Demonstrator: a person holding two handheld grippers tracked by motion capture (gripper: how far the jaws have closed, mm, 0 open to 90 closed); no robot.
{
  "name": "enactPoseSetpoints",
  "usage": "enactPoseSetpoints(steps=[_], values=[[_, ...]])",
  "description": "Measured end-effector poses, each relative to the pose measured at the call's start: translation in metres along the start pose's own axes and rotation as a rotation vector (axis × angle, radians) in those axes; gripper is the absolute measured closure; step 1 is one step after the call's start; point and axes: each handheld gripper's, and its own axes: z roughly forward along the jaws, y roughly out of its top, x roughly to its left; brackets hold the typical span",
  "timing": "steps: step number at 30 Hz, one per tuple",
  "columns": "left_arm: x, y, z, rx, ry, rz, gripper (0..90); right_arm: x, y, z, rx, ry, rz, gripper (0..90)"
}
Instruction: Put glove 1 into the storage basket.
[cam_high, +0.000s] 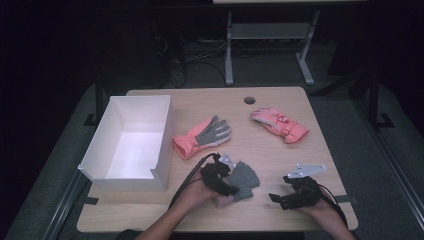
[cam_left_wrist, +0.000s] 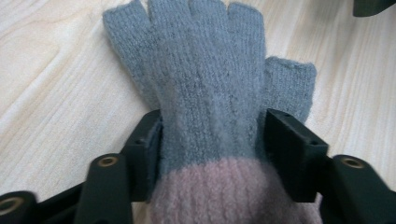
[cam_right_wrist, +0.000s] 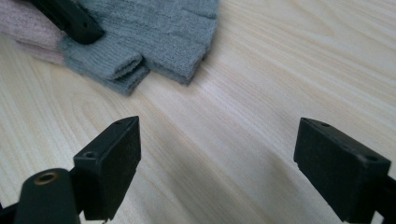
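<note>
High view: you have the grey fingerless knit glove (cam_high: 245, 178) near the front edge of the desk (cam_high: 280, 150), about mid-width, with the left gripper (cam_high: 223, 186) on it. Step in hand looks like the pickup of this glove, probably for the white box (cam_high: 162, 145) at the left edge. Nothing is lifted yet as far as I can tell; the glove lies flat on the wood.

Left gripper view: jaws sit either side of the glove (cam_left_wrist: 205, 93) just above the pink cuff (cam_left_wrist: 224, 196), pads touching the knit on both sides, so it's clamped on the glove, still fairly wide because the fabric fills the gap.

Right gripper (cam_right_wrist: 217, 158): jaws spread wide, holding nothing, over bare desk just right of the glove (cam_right_wrist: 154, 37).

Next move, my read: lift straight up, check the knit doesn't slip out, then carry left over the box wall. The glove looks doubled or stacked, so a layer may drop.

Two orange gloves, one grey-palmed (cam_high: 202, 136) and one further right (cam_high: 279, 124), wait mid-desk.
</note>
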Motion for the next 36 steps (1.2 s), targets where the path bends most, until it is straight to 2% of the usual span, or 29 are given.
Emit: enactPoseSetpoints(steps=[3,7,11,16,22,36], values=[[0.003,0.0,-0.001,0.005,-0.037,-0.013,52.3,0.0,0.0,0.0,-0.001,0.0,0.001,14.5],[0.004,0.001,-0.002,0.004,-0.055,-0.023,60.4,0.001,0.001,0.002,0.006,0.002,-0.001,14.5],[0.004,0.006,-0.006,0.012,-0.07,-0.023,61.8,0.0,0.0,0.002,0.003,0.002,0.015,14.5],[0.004,0.012,-0.016,-0.007,-0.077,-0.031,62.4,-0.002,-0.001,0.001,-0.008,0.004,0.014,14.4],[0.005,0.019,-0.032,-0.025,-0.066,-0.043,62.6,-0.001,0.0,0.002,-0.015,0.006,0.013,14.4],[0.01,0.038,-0.084,-0.074,-0.043,-0.072,62.6,-0.002,0.0,0.001,-0.014,0.0,0.015,14.4]])
